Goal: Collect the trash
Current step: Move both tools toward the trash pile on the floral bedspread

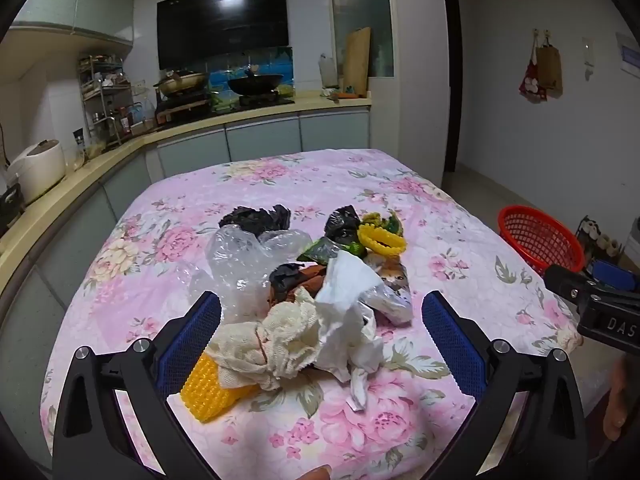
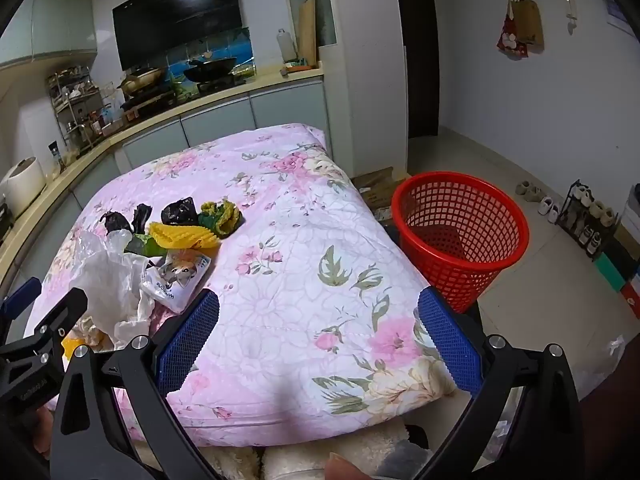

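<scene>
The trash pile (image 1: 312, 280) is lying near the middle of the desk (image 1: 280, 176), which is wearing a pink floral cover. The heap is stretching from black bags (image 1: 256, 216) at the far end toward the near edge, where a cream cloth (image 1: 272, 344) and a crumpled white tissue (image 1: 348, 320) are resting against a yellow mesh piece (image 1: 208, 392). Clear plastic (image 1: 240, 256) is bunching on the left, a yellow ring (image 1: 380, 240) is sitting on the right, and a printed wrapper (image 2: 176, 280) is lying with its long axis running toward the near-left.

The left hand-held gripper (image 1: 320, 336) is hanging over the pile's near end with its jaws spread wide, the cloth and tissue between them, grasping nothing. The right hand-held gripper (image 2: 318, 336) is likewise standing fully released over bare cover to the right of the pile.

A red mesh basket (image 2: 460, 236) is standing on the tiled floor just beside the desk's right side. Behind, a kitchen counter (image 1: 260, 116) is carrying a wok (image 1: 256, 82) under a black hood (image 1: 222, 24).
</scene>
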A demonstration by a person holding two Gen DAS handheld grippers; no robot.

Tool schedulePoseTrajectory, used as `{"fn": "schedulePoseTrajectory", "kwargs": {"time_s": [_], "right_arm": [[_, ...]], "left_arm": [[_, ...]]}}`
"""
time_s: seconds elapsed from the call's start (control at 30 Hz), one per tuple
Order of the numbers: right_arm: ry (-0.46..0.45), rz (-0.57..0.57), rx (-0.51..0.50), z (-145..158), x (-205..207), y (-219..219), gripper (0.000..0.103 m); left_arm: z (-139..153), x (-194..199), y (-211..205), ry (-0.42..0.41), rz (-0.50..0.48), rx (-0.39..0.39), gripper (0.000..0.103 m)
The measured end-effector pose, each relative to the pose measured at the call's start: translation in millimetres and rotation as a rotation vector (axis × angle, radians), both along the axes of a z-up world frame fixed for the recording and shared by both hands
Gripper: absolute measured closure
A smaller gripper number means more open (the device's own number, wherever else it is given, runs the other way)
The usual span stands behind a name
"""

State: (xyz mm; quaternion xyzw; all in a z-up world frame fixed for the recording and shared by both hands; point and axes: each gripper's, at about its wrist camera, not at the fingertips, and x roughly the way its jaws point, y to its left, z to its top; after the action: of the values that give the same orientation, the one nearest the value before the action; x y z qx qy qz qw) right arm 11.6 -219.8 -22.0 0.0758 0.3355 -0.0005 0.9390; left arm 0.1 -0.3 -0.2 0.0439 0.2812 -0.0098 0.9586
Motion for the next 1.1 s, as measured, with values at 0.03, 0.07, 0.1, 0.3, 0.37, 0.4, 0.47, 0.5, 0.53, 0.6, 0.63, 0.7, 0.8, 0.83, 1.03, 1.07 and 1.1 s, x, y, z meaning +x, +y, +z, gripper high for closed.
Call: {"fn": "schedulePoseTrajectory", "kwargs": {"time_s": [0.03, 0.07, 0.1, 0.3, 0.37, 0.4, 0.47, 0.5, 0.53, 0.6, 0.63, 0.7, 0.8, 0.83, 1.03, 1.07, 1.1], "right_arm": [[0.003, -0.002, 0.003, 0.3, 0.4, -0.3, 0.006], [0.004, -0.002, 0.003, 0.6, 0.7, -0.3, 0.006], [0.005, -0.001, 0.004, 1.0, 0.7, -0.4, 0.006], [0.014, -0.004, 0.005, -3.0, 0.0, -1.3, 0.006], [0.019, -0.003, 0.009, -3.6, 0.5, -2.5, 0.006], [0.02, -0.004, 0.011, -4.2, -0.4, -3.0, 0.006], [0.023, -0.009, 0.017, -4.1, -0.2, -3.4, 0.006], [0.024, -0.01, 0.02, -3.9, -0.8, -3.8, 0.006], [0.027, -0.012, 0.022, -2.7, -0.7, -3.9, 0.006], [0.026, -0.015, 0.02, -1.7, -1.3, -3.1, 0.006], [0.024, -0.016, 0.018, -1.5, -1.4, -3.1, 0.006], [0.018, -0.019, 0.012, -0.8, -2.2, -2.3, 0.006], [0.007, -0.035, 0.007, 0.7, -5.8, -3.5, 0.006], [0.001, -0.043, 0.004, 1.5, -7.4, -4.4, 0.006], [-0.03, -0.084, -0.01, 8.3, -19.5, -8.9, 0.006], [-0.036, -0.092, -0.015, 10.1, -21.8, -9.4, 0.006], [-0.042, -0.098, -0.02, 11.6, -23.8, -9.7, 0.006]], "left_arm": [[-0.1, 0.0, 0.0, -0.001, 0.004, 0.001, 0.006], [-0.3, -0.3, -0.1, -0.003, 0.009, 0.003, 0.006], [-0.4, -0.7, -0.4, -0.007, 0.015, 0.007, 0.006], [-3.0, 0.5, -3.9, 0.017, 0.001, -0.006, 0.006], [-3.2, 0.1, -3.7, 0.014, 0.002, -0.007, 0.006], [-3.1, -0.1, -3.4, 0.013, 0.002, -0.008, 0.006], [-6.1, 1.6, -2.6, 0.017, -0.002, -0.01, 0.006], [-6.9, 1.7, -2.6, 0.017, -0.002, -0.012, 0.006], [-7.3, 1.7, -2.1, 0.017, -0.003, -0.013, 0.006], [-8.3, 1.4, -2.3, 0.017, -0.001, -0.013, 0.006], [-7.8, 1.4, -1.7, 0.017, -0.002, -0.012, 0.006], [-6.8, 1.5, -0.5, 0.019, -0.004, -0.015, 0.006], [-6.1, -0.7, 1.3, 0.016, -0.014, -0.017, 0.006], [-5.9, -1.6, 0.8, 0.011, -0.019, -0.015, 0.006], [0.0, -9.4, -10.1, -0.012, -0.046, 0.005, 0.006], [1.2, -10.1, -11.1, -0.012, -0.05, 0.004, 0.006], [2.5, -10.6, -12.5, -0.012, -0.056, 0.001, 0.006]]}}
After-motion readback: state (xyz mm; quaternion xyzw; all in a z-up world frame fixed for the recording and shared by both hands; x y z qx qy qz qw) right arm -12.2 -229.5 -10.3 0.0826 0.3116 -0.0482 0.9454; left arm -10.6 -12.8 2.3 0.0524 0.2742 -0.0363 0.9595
